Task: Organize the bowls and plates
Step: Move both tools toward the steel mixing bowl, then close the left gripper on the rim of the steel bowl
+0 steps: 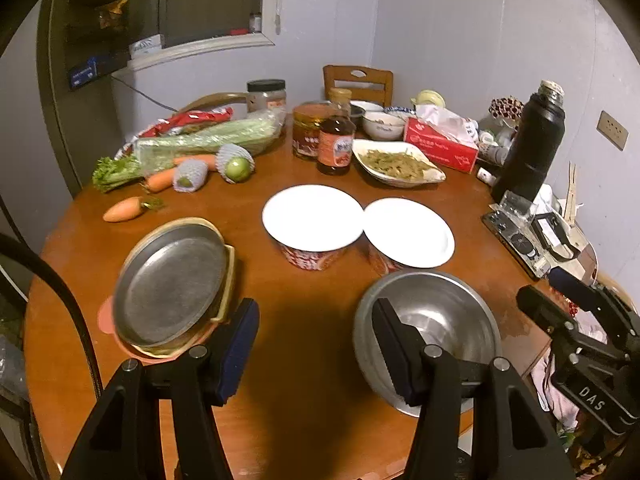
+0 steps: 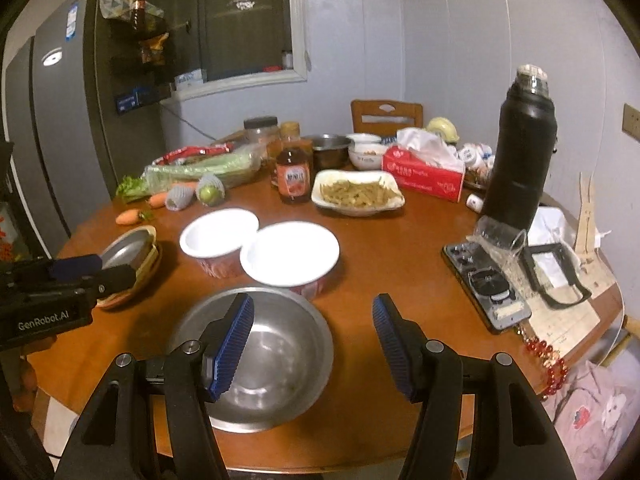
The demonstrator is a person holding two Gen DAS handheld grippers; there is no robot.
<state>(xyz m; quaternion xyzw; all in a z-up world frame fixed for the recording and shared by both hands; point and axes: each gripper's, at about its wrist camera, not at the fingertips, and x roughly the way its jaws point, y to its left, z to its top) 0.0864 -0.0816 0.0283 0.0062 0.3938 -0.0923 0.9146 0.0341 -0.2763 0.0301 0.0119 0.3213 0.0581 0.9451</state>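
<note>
The steel bowl sits at the near edge of the surface, under the left finger of the right tongs, the nearer pair. Both these and the left tongs gape wide, holding nothing; the stacked metal plate lies left.

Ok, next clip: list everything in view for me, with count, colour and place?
steel bowl: 1, silver, near table edge
white-and-red bowls: 2, mid-table, touching
metal plate: 1, grey, atop tan and pink dishes, left
noodle dish: 1, white, behind the bowls
sauce bottle: 1, orange label, centre back
tissue box: 1, red, back right
flask: 1, black, right
carrots: at least 3, orange, left
table: 1, brown, round
left gripper: open
right gripper: open
</note>
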